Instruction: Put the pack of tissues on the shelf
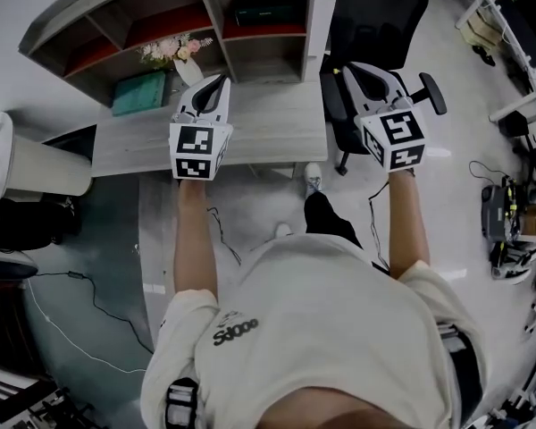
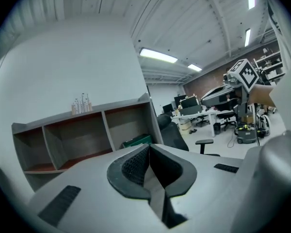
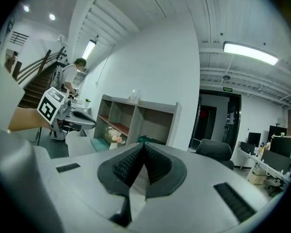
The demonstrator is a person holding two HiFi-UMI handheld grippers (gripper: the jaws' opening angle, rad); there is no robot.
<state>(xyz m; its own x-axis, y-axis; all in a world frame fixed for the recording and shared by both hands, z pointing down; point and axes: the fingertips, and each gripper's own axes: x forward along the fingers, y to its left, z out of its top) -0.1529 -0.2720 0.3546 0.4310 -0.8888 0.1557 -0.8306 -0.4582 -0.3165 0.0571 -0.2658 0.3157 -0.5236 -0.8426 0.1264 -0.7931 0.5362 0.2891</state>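
The teal pack of tissues (image 1: 140, 92) lies on the grey desk (image 1: 268, 128), left of a white vase of pink flowers (image 1: 174, 50); it shows again in the right gripper view as the teal pack (image 3: 99, 144). The open-fronted shelf (image 1: 161, 25) stands at the back of the desk. My left gripper (image 1: 221, 79) hovers over the desk just right of the pack, its jaws shut with nothing between them (image 2: 149, 146). My right gripper (image 1: 349, 67) hangs past the desk's right end, also shut and empty (image 3: 144, 144).
A dark green box (image 1: 262, 9) fills one upper shelf compartment. A black office chair (image 1: 375, 25) stands right of the desk, below my right gripper. Cables trail over the floor (image 1: 80, 293). Desks with gear (image 1: 518, 213) line the right side.
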